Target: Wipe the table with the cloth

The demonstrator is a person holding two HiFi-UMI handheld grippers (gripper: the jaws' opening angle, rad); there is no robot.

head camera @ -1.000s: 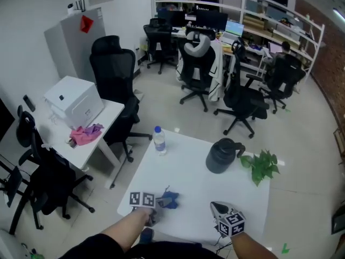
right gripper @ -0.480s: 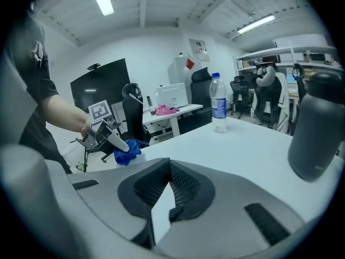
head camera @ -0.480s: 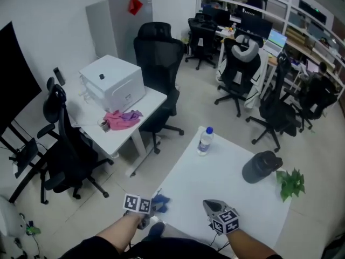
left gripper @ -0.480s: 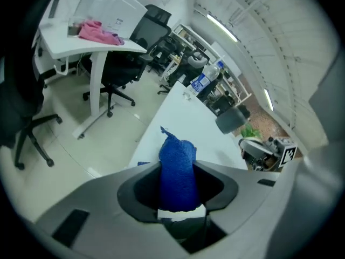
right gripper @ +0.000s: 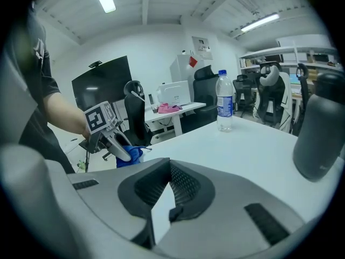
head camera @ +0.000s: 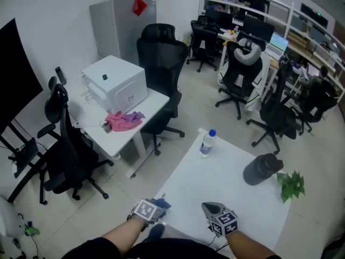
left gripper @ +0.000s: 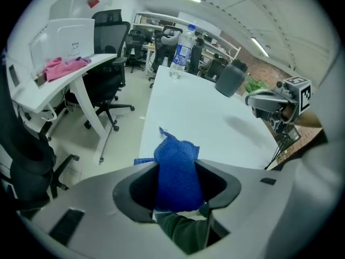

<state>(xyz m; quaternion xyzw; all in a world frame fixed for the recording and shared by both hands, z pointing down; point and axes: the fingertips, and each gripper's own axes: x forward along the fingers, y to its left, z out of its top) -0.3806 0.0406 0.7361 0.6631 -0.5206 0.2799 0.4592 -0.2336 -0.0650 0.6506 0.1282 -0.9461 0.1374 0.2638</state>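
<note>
Largest item: white rectangular surface (head camera: pixel 226 182), mostly bare. Towards its far right corner stood a dark grey lidded jug (head camera: pixel 261 169).

Left tool (head camera: pixel 151 211) was at the near left corner of the surface, angled steeply down. Its jaws had just been opening a little, but the cloth still filled the gap between them and met both pads, so I read it as gripped, only less firmly. Right tool (head camera: pixel 211 208) hovered over the near edge, well apart from the left one, with its jaws together and nothing in them.

A clear plastic water bottle with a blue cap (head camera: pixel 206 143) stood at the far left edge. A green leafy sprig (head camera: pixel 291 183) lay at the right edge, just beside the jug.

Smallest: crumpled blue cloth (left gripper: pixel 175 155), bunched into a wad that stuck out ahead of the left jaws, over the corner. Could not tell whether it touched the surface.

Judgement: wiping not yet begun. To do it well:
- Firm up the grip first; a loosened wad would drag out on the first stroke.
- Lower until the cloth flattens on the surface.
- Stroke from this corner in overlapping passes.
- Steer round jug, bottle and sprig.
- Keep the right tool out of the path.
</note>
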